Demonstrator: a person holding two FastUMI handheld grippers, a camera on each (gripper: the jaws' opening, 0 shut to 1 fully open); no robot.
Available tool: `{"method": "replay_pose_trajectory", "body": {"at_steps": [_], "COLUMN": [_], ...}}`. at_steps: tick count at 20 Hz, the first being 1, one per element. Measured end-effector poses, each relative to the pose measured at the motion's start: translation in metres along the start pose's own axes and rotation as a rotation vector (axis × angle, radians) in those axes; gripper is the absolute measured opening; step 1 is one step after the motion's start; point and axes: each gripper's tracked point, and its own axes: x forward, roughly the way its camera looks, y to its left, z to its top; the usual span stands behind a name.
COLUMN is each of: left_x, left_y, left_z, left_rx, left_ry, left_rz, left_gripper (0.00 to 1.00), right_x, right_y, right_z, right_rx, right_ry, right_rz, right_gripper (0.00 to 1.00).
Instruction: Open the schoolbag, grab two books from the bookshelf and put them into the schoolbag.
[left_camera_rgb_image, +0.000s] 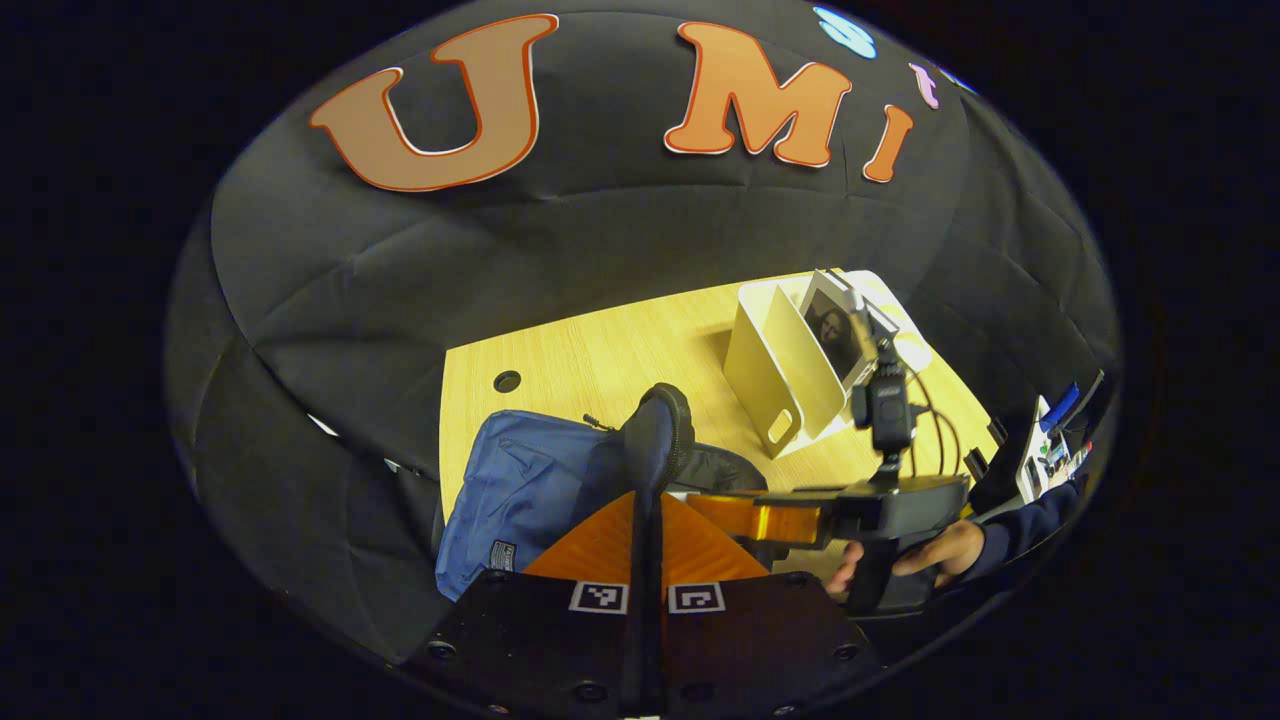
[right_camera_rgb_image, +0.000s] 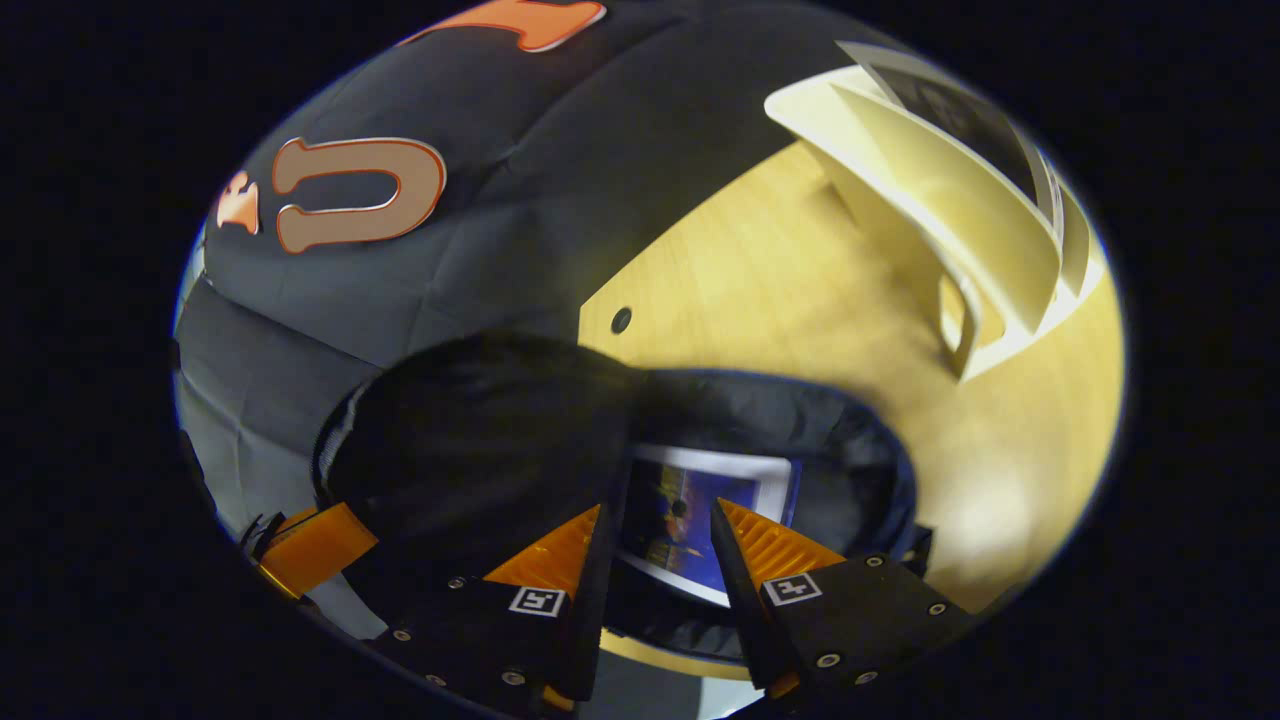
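Left claw (left_camera_rgb_image: 648, 470) pinches blue schoolbag's (left_camera_rgb_image: 520, 490) dark flap, book (right_camera_rgb_image: 690, 520) inside

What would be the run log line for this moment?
left gripper: shut on bag flap | right gripper: open over book in schoolbag | rack: one book left

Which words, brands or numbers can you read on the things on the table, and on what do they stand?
Patch on the schoolbag: too small to read.
Book inside it: cover blurred, no words readable.
Shelf book in the bookshelf: a picture, no legible text.
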Motion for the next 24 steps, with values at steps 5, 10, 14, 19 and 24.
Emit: {"method": "replay_pose_trajectory", "body": {"at_steps": [5, 10, 14, 19, 24], "left_x": [0.007, 0.012, 0.016, 0.019, 0.02], "left_y": [-0.006, -0.013, -0.016, -0.016, -0.017], "left_z": [-0.004, -0.008, -0.011, -0.014, -0.02], "left_rx": [0.008, -0.006, -0.031, -0.058, -0.092], "left_ry": [0.011, 0.013, 0.011, 0.003, -0.003], "left_rz": [0.004, -0.003, -0.006, -0.006, -0.009], "left_gripper": [0.01, 0.0, 0.01, 0.01, 0.01], "right_x": [-0.038, -0.086, -0.124, -0.157, -0.166], "right_y": [-0.025, -0.055, -0.068, -0.091, -0.115], "right_z": [0.061, 0.111, 0.15, 0.206, 0.241], "right_rx": [-0.093, -0.261, -0.399, -0.49, -0.555], "right_ry": [-0.131, -0.197, -0.193, -0.191, -0.113], "right_rz": [-0.069, -0.201, -0.298, -0.448, -0.564], "right_gripper": [0.57, 0.57, 0.6, 0.67, 0.82]}}
